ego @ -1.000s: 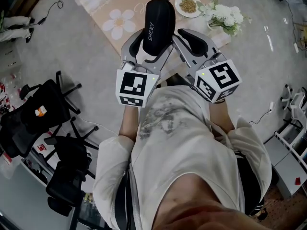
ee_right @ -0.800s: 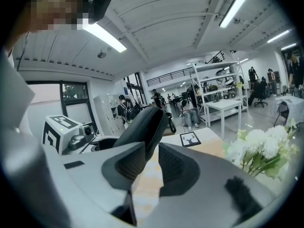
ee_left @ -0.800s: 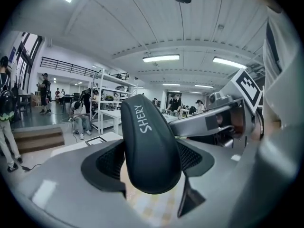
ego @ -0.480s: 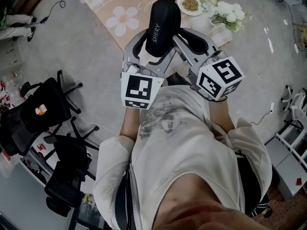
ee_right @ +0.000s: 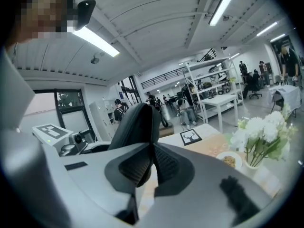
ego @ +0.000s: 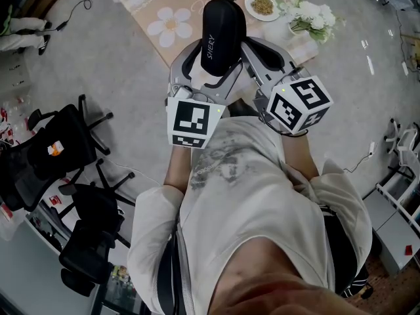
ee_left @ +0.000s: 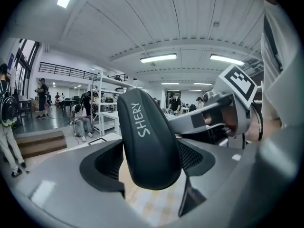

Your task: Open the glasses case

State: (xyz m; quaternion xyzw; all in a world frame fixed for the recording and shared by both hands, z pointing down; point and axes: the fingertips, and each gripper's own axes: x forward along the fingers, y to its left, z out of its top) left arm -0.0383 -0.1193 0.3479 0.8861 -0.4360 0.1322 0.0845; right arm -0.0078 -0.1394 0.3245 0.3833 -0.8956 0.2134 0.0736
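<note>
A black zip glasses case (ego: pixel 222 28) marked SHERY stands nearly upright in the air above the table. My left gripper (ego: pixel 213 54) holds its lower half, with a pad pressed on each broad face while the jaws ease open slightly. The case (ee_left: pixel 147 146) fills the gap of that gripper (ee_left: pixel 149 160) in the left gripper view. My right gripper (ego: pixel 244 43) comes in from the right with its jaws closed at the case's side rim. In the right gripper view the pads of that gripper (ee_right: pixel 152 148) meet at the edge of the case (ee_right: pixel 135 125). What thin part they pinch is hidden.
Below lies a table with a beige flower-print mat (ego: pixel 170 28), a small dish of grains (ego: pixel 261 5) and a white flower bunch (ego: pixel 305 15). Black office chairs (ego: pixel 59 156) stand on the floor at the left. A small deer picture (ee_right: pixel 191 137) sits on the table.
The left gripper and the case have shifted a little to the right and up in the picture, closer to the right gripper. Both grips look the same.
</note>
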